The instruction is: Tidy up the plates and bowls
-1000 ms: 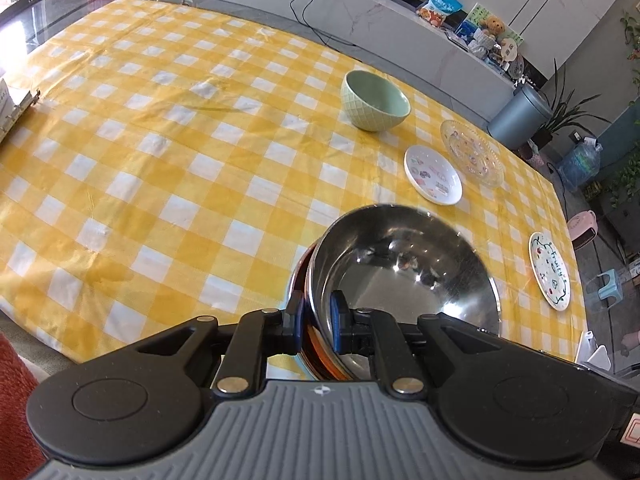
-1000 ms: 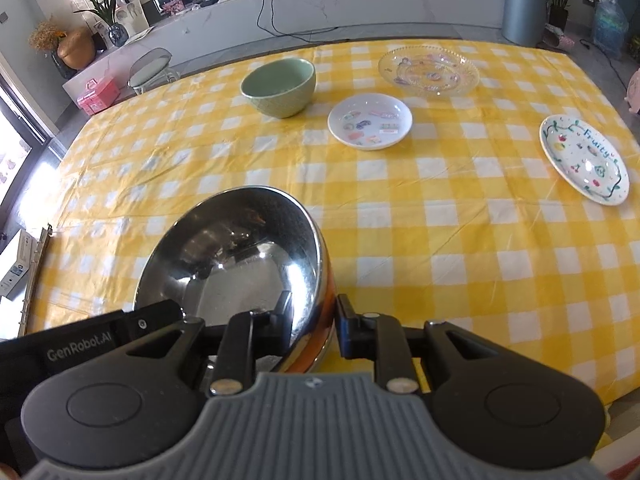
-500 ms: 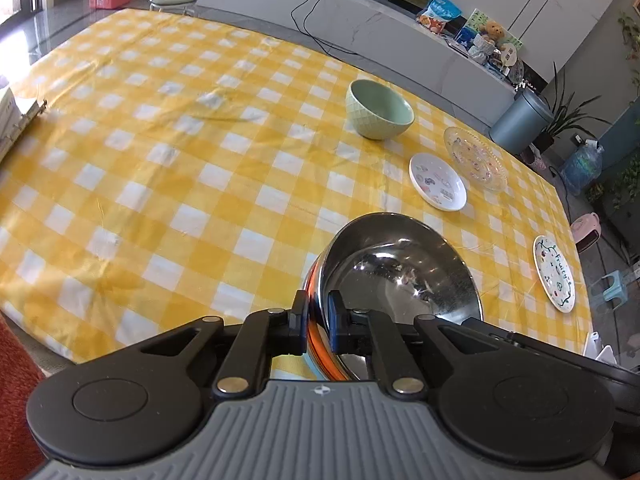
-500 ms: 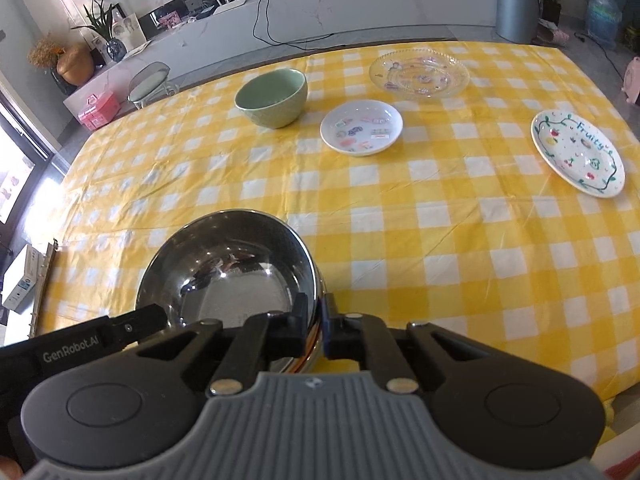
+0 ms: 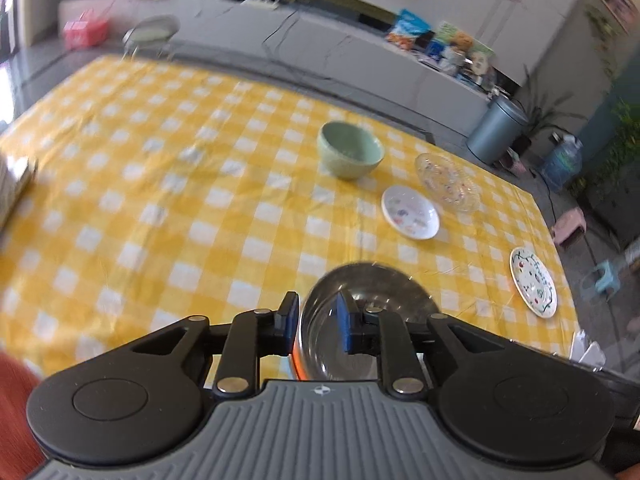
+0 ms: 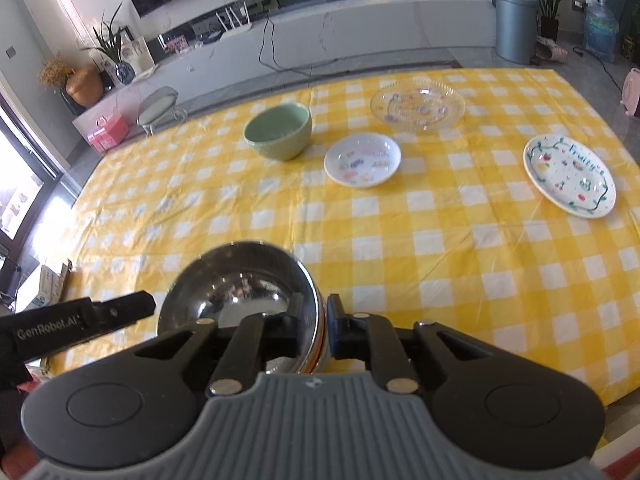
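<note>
A steel bowl [image 6: 244, 292] with an orange outer wall sits on the yellow-and-white checked tablecloth [image 6: 400, 240] near the table's front edge, flanked by two handheld grippers. The left gripper [image 5: 318, 322], whose black body carries the lettering "GenRobot.AI" in the right wrist view, angles steeply down at the bowl's left rim; its jaws have just been opening and now straddle the rim with a clear gap on both sides, pressing on nothing. The right gripper [image 6: 314, 322] tilts down likewise at the opposite rim; its jaws have also just been opening, and the rim stands between them, though whether the pads touch it cannot be told. Farther back, a green bowl [image 6: 279, 131] stands upright beside a small white plate [image 6: 362, 160] printed with little pictures, and a clear glass plate [image 6: 417, 104] lies just behind that. Well apart, toward the right edge, rests a white plate [image 6: 570, 176] lettered "Fruity" in blue. The left view is blurred.
</note>
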